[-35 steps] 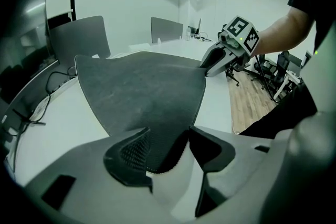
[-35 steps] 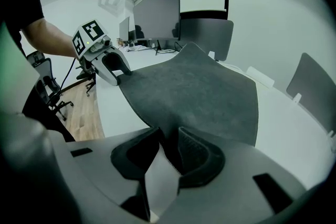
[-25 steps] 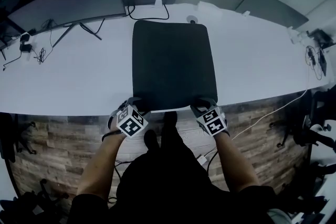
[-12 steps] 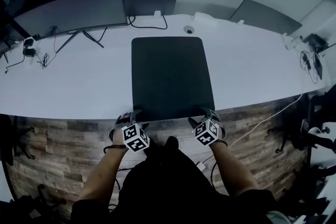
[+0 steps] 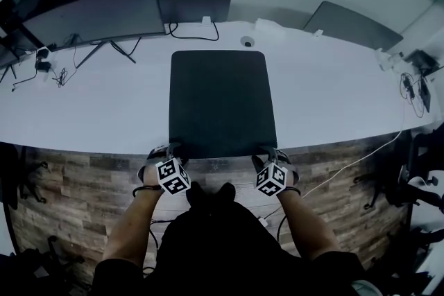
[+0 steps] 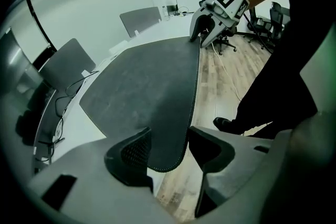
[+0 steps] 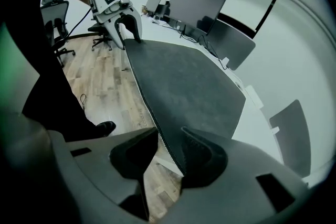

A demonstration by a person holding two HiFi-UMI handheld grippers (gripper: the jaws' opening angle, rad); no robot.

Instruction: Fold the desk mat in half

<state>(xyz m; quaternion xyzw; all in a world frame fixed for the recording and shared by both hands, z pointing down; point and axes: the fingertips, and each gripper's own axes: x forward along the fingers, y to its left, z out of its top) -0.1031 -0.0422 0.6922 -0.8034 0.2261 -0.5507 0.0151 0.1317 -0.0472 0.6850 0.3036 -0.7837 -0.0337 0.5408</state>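
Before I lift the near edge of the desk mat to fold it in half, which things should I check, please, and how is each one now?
1. Left gripper grips the desk mat: not ok. The near left corner stands between the jaws, but a gap shows beside one pad.
2. Right gripper grips the mat: not ok. Its jaws have just been closing around the near right corner, yet a gap shows.
3. Mat's top is bare: ok.
4. Near edge overhangs the desk: ok.
5. Cable lies apart from the mat's far edge: ok.
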